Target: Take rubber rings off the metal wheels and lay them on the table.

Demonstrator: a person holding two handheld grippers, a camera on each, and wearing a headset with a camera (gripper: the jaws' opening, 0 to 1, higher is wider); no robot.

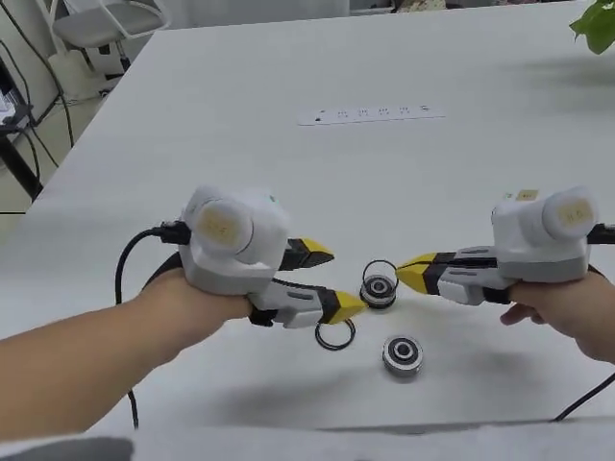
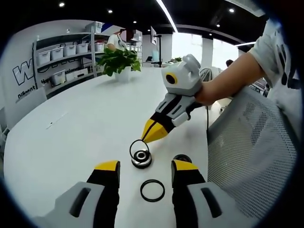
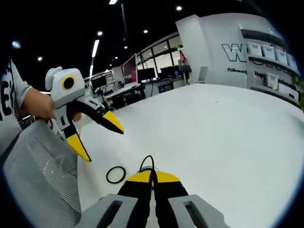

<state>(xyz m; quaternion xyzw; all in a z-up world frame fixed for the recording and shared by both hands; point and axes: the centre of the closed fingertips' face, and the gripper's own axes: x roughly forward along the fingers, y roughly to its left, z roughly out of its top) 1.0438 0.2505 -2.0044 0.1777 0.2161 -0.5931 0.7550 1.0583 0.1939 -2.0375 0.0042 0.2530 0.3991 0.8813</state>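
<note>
Jaws of right gripper (image 1: 404,269) pinched tight on rubber ring (image 1: 380,261), partly raised off metal wheel (image 1: 378,290) at their tips. Jaws of left gripper (image 2: 146,166) wide, loose ring (image 2: 141,190) on worktop (image 1: 288,154) between them.

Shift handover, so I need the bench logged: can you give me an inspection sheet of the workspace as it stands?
Surface: white table.
Job's things: loose ring lies flat on the table; second ring is lifted partly off a metal wheel; second wheel stands apart, nearer the person.
Clutter: socket strip farther back.
Grippers: left gripper open, fingers empty; right gripper shut on the second ring.
Cables: black cable trails from the left gripper.
Surroundings: plant, chair, shelves.
</note>
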